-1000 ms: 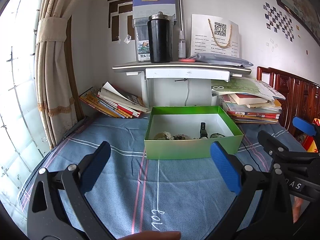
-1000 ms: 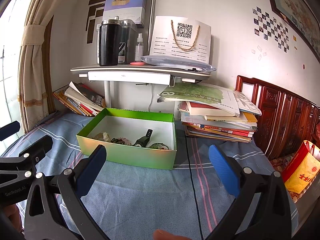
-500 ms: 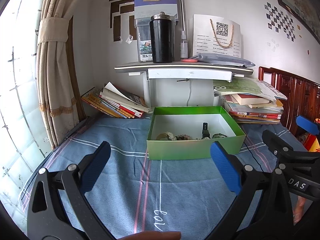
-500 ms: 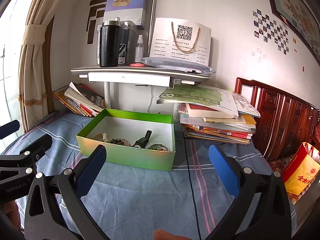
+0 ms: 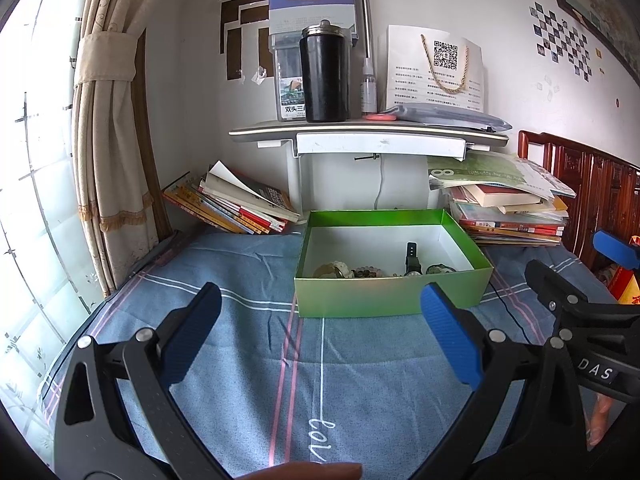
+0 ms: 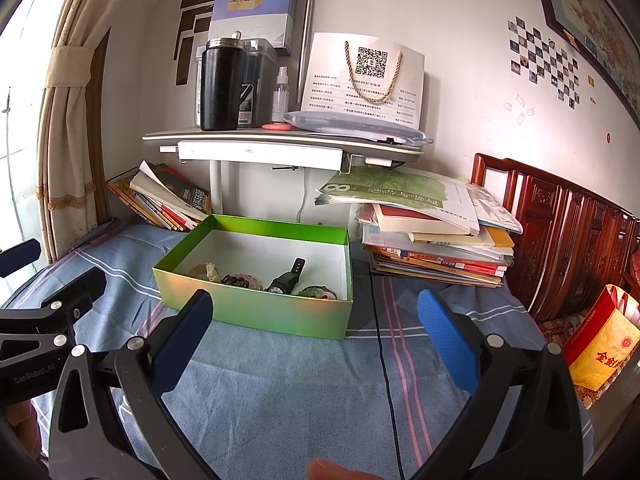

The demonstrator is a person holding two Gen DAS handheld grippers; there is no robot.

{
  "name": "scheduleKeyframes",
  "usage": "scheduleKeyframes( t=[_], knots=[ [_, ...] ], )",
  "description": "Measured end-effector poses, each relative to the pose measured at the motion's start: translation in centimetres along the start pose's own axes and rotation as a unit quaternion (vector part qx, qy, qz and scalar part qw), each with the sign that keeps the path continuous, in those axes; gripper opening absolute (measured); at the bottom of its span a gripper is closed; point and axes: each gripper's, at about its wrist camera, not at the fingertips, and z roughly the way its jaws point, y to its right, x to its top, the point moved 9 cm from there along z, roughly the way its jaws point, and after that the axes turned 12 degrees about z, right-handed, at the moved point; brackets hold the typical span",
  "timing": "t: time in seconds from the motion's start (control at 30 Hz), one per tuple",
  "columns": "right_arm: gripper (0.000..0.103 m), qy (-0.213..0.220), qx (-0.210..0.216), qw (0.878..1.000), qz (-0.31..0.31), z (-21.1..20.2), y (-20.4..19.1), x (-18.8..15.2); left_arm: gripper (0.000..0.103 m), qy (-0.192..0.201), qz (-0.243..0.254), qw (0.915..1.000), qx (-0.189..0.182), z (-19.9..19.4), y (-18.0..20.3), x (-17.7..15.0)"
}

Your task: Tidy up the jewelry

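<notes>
Looking into the green box [image 6: 256,312] from both wrist views, we see that it stands open on the blue striped cloth [image 5: 248,380], in front of the white shelf stand [image 5: 360,136]. The jewelry lies in a row along the near wall inside: a pale bracelet [image 6: 206,270] at the left, a string of dark beads [image 6: 238,281] next to it, a black watch [image 6: 286,278] with its strap pointing to the back, and a greenish piece [image 6: 316,292] at the right. The rest of the white floor of the box is bare.

Our left gripper [image 5: 320,336] hangs above the cloth with its jaws spread wide and nothing between them. Our right gripper [image 6: 316,336] is the same, wide apart and empty. Both are near the box but not touching it.

Compared with one second ago, the box sits slightly further to the right in the left view, and in the right view it is almost unchanged. The jewelry has not moved.
</notes>
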Motion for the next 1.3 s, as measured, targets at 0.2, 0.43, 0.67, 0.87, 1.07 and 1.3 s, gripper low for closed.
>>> scheduleKeyframes(
  t=[0.2, 0.43, 0.67, 0.87, 1.07, 1.3],
  knots=[
    [0.1, 0.0, 0.0, 1.0, 0.0, 0.0, 0.0, -0.02, 0.099, 0.0, 0.0, 1.0, -0.001, 0.01, -0.05, -0.04],
    [0.1, -0.001, 0.0, 1.0, 0.0, 0.04, 0.01, -0.03, 0.099, 0.0, 0.001, 1.0, -0.001, 0.03, -0.03, -0.03],
    [0.1, -0.002, -0.002, 1.0, 0.001, 0.09, -0.07, -0.18, 0.099, 0.0, 0.003, 1.0, -0.002, 0.09, 0.06, -0.21],
    [0.1, -0.002, -0.003, 1.0, 0.002, 0.11, -0.05, -0.31, 0.099, 0.0, 0.003, 1.0, -0.003, 0.11, 0.06, -0.26],
    [0.1, -0.002, -0.003, 1.0, 0.001, 0.09, -0.04, -0.24, 0.099, -0.001, 0.003, 1.0, -0.003, 0.17, 0.08, -0.41],
    [0.1, -0.012, -0.004, 1.0, 0.007, 0.55, 0.17, -0.9, 0.099, -0.004, 0.005, 1.0, -0.004, 0.27, 0.16, -0.6]
  ],
)
